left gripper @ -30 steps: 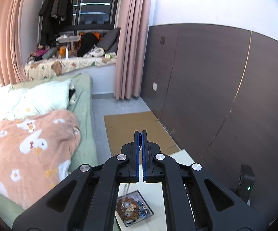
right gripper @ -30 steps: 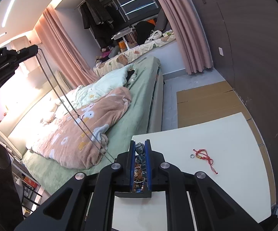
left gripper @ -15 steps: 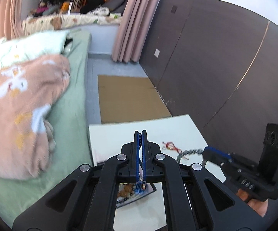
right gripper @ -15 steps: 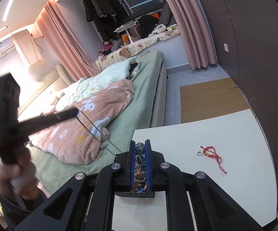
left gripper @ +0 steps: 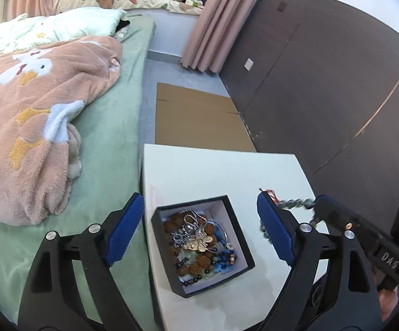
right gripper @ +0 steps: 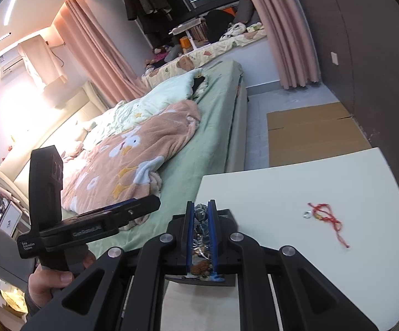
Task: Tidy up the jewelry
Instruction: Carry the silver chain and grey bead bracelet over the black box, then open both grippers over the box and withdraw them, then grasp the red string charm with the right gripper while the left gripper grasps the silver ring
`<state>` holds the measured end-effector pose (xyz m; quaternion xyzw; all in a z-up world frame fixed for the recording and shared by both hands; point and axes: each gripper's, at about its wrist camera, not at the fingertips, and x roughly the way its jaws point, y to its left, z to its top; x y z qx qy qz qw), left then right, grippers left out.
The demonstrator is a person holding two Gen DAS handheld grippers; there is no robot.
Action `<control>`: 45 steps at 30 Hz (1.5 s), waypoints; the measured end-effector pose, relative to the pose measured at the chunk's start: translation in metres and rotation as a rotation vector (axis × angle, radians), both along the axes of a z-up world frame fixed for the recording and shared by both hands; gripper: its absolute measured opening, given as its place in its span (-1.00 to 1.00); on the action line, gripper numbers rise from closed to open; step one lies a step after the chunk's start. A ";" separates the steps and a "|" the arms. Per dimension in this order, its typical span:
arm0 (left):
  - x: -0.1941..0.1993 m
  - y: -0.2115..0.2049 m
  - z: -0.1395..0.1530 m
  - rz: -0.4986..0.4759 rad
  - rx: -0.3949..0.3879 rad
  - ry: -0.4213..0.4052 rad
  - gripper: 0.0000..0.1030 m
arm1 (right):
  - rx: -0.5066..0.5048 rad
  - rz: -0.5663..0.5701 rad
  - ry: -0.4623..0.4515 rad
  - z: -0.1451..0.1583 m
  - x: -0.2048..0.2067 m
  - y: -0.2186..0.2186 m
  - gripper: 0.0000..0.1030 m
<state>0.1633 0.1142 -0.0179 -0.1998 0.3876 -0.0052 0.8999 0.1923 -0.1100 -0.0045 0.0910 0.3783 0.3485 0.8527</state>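
One black jewelry box (left gripper: 242, 253) on the table (left gripper: 199, 171); my left hand-held gripper (left gripper: 199, 231) opening, empty above it. My right hand-held gripper (right gripper: 201, 215) pinches one bead bracelet (left gripper: 296, 202); one red string (right gripper: 327, 218) beside the box.

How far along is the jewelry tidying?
Most pieces already sit heaped in the black box. In hand: the right tongs pinch a dark bead string, and the left tongs are opening above the box, nothing between them. Left: the red cord and small ring on the white table.
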 end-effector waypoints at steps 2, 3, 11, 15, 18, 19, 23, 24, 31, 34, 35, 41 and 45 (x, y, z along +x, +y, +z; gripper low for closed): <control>-0.001 0.009 -0.001 0.027 -0.013 -0.007 0.67 | 0.008 0.016 0.013 -0.004 0.002 0.007 -0.81; -0.002 0.013 0.000 0.042 -0.020 -0.008 0.67 | 0.009 0.022 0.018 -0.006 0.003 0.010 -0.81; -0.009 0.030 0.002 0.089 -0.024 -0.027 0.86 | 0.012 0.078 0.103 -0.023 0.009 0.038 0.12; -0.009 0.028 0.001 0.074 -0.024 -0.020 0.89 | -0.026 0.022 0.070 -0.020 0.007 0.022 0.30; -0.008 0.024 0.001 0.068 -0.022 -0.024 0.89 | -0.053 -0.014 0.078 -0.022 0.010 0.007 0.31; -0.007 0.022 0.001 0.066 -0.021 -0.022 0.89 | -0.055 -0.020 0.081 -0.022 0.010 0.002 0.34; -0.004 0.011 0.002 0.044 -0.020 -0.026 0.89 | -0.063 -0.062 0.065 -0.018 0.010 -0.020 0.58; -0.003 0.008 0.002 0.037 -0.025 -0.024 0.89 | -0.064 -0.070 0.060 -0.017 0.012 -0.025 0.59; 0.008 -0.021 0.000 -0.045 -0.056 -0.007 0.89 | -0.074 -0.165 0.076 -0.015 0.019 -0.072 0.68; 0.016 -0.036 -0.001 -0.070 -0.045 0.005 0.89 | -0.081 -0.200 0.084 -0.017 0.023 -0.089 0.68; 0.018 -0.041 -0.001 -0.083 -0.044 0.009 0.89 | -0.089 -0.212 0.087 -0.018 0.025 -0.094 0.68; 0.042 -0.077 0.008 -0.176 0.004 0.042 0.89 | -0.124 -0.283 0.147 -0.032 0.039 -0.125 0.50; 0.061 -0.106 0.004 -0.246 0.052 0.075 0.82 | -0.119 -0.313 0.186 -0.040 0.045 -0.144 0.37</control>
